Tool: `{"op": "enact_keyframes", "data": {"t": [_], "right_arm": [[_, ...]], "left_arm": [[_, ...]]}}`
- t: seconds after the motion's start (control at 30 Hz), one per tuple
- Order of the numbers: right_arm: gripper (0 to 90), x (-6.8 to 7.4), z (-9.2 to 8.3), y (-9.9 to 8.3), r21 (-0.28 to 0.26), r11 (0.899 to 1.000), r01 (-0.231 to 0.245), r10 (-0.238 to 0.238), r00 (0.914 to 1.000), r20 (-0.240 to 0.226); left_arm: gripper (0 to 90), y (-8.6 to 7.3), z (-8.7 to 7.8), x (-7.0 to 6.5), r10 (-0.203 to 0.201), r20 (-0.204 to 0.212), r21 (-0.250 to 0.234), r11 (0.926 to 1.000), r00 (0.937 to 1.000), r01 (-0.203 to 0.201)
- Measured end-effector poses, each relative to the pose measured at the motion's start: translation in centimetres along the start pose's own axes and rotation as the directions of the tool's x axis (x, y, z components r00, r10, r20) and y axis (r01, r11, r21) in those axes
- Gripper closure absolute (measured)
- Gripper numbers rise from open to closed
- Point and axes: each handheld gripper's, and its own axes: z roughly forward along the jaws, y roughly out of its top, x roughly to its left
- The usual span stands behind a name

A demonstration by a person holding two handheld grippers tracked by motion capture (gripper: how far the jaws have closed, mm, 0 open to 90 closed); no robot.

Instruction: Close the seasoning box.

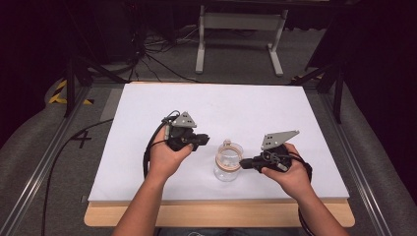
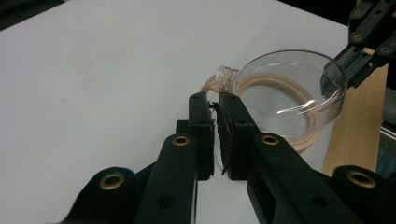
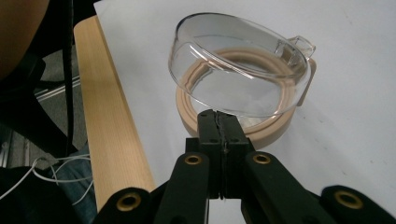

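Right hand-held gripper lifting a clear lid off its beige ring; left one waiting beside it.

Near the bench's (image 1: 147, 105) front edge, toward the right, the right hand-held gripper (image 3: 219, 119) has its jaws pressed on the rim of the clear lid (image 3: 238, 65), tilted above the beige ring (image 3: 236, 126); left hand-held gripper (image 2: 215, 112) jaws nearly together, pinching nothing, just beside the ring; likely step: opening or separating; next move probably needs the ring held down. Right gripper view shows lid raised off ring; high view (image 1: 228, 160) blurs them together; left gripper view shows the small clear tab (image 2: 227, 73).
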Motion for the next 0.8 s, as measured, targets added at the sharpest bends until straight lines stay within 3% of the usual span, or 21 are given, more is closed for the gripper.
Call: {"op": "enact_keyframes", "data": {"t": [0.33, 0.47, 0.7, 0.8], "right_arm": [[90.0, 0.3, 0.6, -0.2, 0.097, 0.995, 0.013, -0.012, 0.9998, -0.013], [90.0, 0.2, 0.6, -0.3, 0.13, 0.991, 0.017, -0.016, 0.9998, -0.009], [89.9, 0.0, 0.1, -0.3, 0.097, 0.995, 0.015, -0.015, 0.9999, 0.0], [79.9, -0.3, -1.0, -0.1, 0.037, 0.999, -0.017, 0.017, 0.9999, 0.002]], "left_arm": [[83.3, -0.1, -0.1, 0.3, 0.0, 0.009, 0.046, 0.9989, 1.0, 0.0], [84.3, -0.1, -0.2, 0.2, -0.007, 0.006, 0.036, 0.9993, 1.0, 0.007], [79.8, -0.2, -0.3, 0.4, -0.025, 0.006, 0.036, 0.9991, 0.9997, 0.025], [74.7, -0.5, -0.6, 0.4, -0.048, -0.001, 0.032, 0.9983, 0.9988, 0.048]]}}
